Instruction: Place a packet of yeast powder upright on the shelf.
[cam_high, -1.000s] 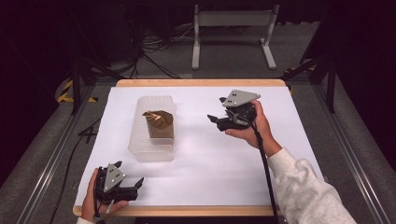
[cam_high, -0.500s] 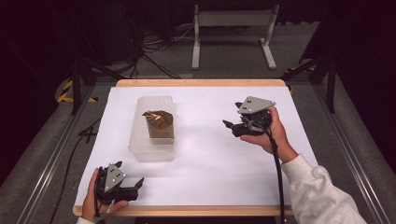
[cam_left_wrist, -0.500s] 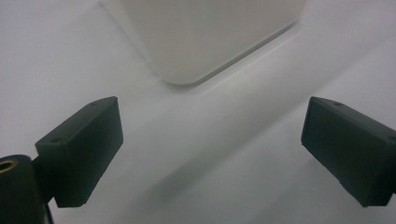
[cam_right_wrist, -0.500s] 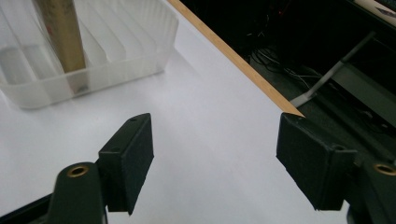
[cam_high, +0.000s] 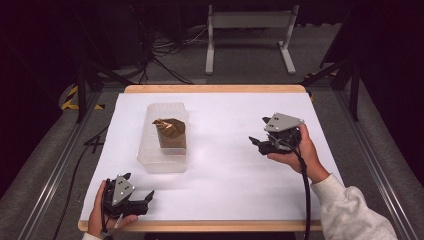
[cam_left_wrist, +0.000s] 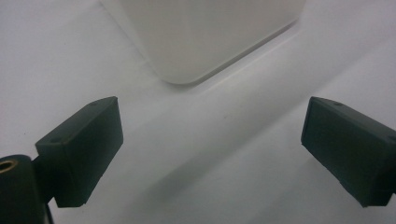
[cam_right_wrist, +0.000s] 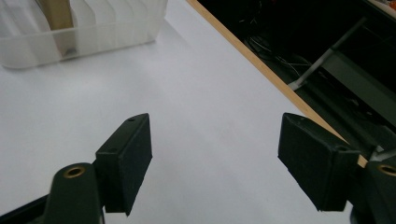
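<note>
A clear plastic container (cam_high: 164, 157) lies left of centre on the white table, with a brown, shiny wrapped item (cam_high: 171, 131) inside it. Its ribbed wall (cam_right_wrist: 88, 39) and the brown item (cam_right_wrist: 55, 14) appear at the top left of the right gripper view. My left gripper (cam_high: 139, 196) rests near the front left edge, open, with a corner of the container (cam_left_wrist: 205, 42) just ahead of its jaws. My right gripper (cam_high: 256, 143) is held over the right side of the table, open and holding nothing, pointing left toward the container.
The white sheet (cam_high: 225, 170) covers a table with a wooden edge (cam_high: 215, 89). A grey metal stand (cam_high: 247, 30) and cables lie on the floor beyond. Rails (cam_high: 55, 175) run along both sides of the table.
My right gripper has moved right and toward the front of the table, away from the container. The left gripper and the container have stayed put.
</note>
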